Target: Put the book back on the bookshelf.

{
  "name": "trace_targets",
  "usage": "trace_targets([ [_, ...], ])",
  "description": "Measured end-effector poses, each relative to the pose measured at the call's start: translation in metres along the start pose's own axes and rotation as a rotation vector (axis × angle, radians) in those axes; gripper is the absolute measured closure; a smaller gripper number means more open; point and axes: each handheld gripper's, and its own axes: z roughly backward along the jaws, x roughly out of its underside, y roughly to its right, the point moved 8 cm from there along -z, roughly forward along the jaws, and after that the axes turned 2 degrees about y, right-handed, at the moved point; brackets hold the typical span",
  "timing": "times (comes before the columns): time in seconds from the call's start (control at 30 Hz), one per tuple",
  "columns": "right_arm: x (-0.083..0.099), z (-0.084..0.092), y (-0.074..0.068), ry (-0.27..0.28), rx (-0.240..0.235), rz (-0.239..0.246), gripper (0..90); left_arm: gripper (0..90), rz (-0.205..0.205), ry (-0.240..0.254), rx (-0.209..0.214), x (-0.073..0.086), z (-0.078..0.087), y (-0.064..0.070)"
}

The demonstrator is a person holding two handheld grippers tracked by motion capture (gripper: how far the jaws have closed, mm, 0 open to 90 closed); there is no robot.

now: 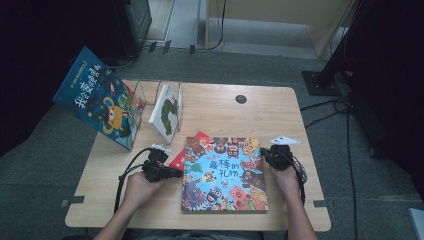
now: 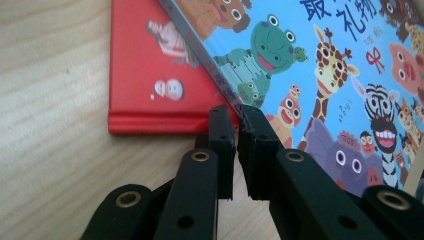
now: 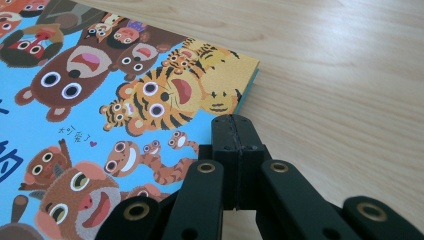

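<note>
The blue animal book [image 1: 225, 174] lies flat on the worktop [image 1: 280, 107], long axis running away from the person, between both tongs: the left tongs [image 1: 176, 173] nearly closed at its left edge, gripping nothing, and the right tongs [image 1: 264, 154] fully closed and empty at its right edge. It partly covers a red book [image 2: 150, 75]; two more books stand in a wire rack [image 1: 150, 95] at the far left, and beyond the worktop lies grey floor [image 1: 250, 55].

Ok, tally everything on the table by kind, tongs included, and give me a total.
Books lying flat: 2, the blue animal book on top of the red book.
Books upright in the rack: 2, the dark blue monster book and the white book.
Wire rack: 1.
Tongs: 2, left tongs and right tongs.
Total: 7.
</note>
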Motion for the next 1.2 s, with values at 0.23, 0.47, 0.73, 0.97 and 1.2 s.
trace_targets([
  [0.23, -0.01, -0.013, -0.008, -0.015, -0.015, 0.019, 90.0, 88.4, 0.015, -0.013, -0.027, 0.013, 0.001, -0.001],
  [0.47, -0.019, -0.023, -0.013, -0.023, -0.008, 0.033, 90.0, 90.0, 0.029, -0.004, -0.021, 0.02, 0.002, 0.003],
  [0.73, -0.026, -0.031, -0.012, -0.019, -0.021, 0.029, 90.0, 90.0, 0.035, -0.011, -0.008, 0.023, 0.001, 0.007],
  [0.97, -0.023, -0.02, -0.015, -0.013, -0.036, 0.047, 90.0, 90.0, 0.04, 0.006, 0.041, 0.02, 0.009, 0.011],
  [1.2, -0.012, -0.01, -0.017, -0.039, -0.048, 0.052, 90.0, 90.0, 0.024, 0.01, 0.045, 0.018, 0.008, 0.013],
])
